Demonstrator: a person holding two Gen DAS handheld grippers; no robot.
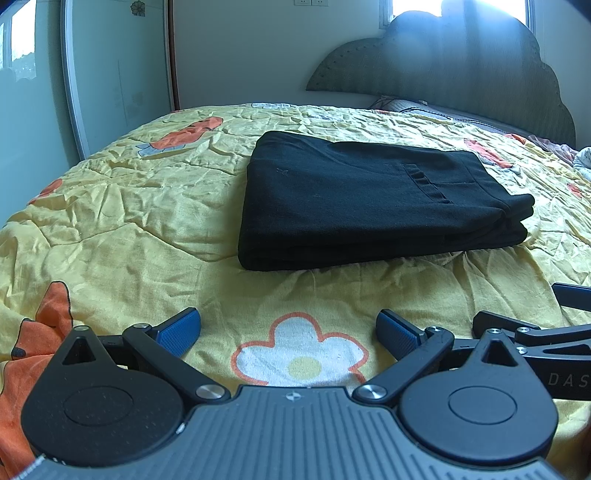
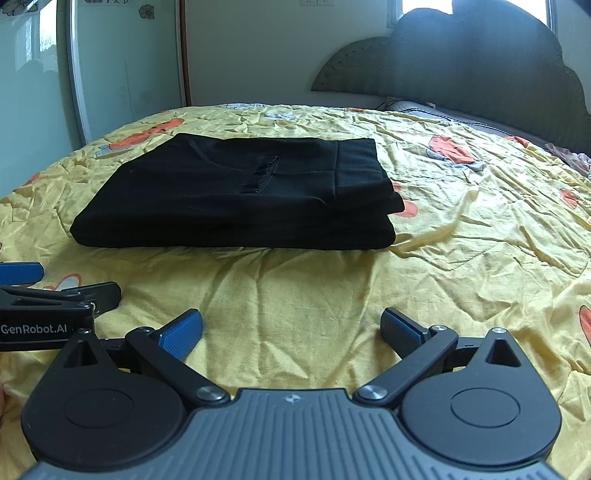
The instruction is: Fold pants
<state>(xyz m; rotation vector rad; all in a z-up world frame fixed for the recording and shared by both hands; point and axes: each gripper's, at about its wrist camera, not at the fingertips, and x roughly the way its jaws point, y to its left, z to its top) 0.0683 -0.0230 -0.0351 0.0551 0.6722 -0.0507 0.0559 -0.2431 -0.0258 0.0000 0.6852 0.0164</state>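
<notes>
While pants lie folded on bedspread | left claw, right claw (both empty) spread wide

1. Bed covered by a wrinkled yellow sheet printed with orange and white flowers.
2. Scalloped grey-green padded headboard at the far right end.
3. Bright window behind the headboard, backlit glare.
4. Pale plain wall, sockets near the top.
5. Glossy pale sliding wardrobe door on the left, flower sticker on it.
6. Patterned pillow beside the headboard.
</notes>
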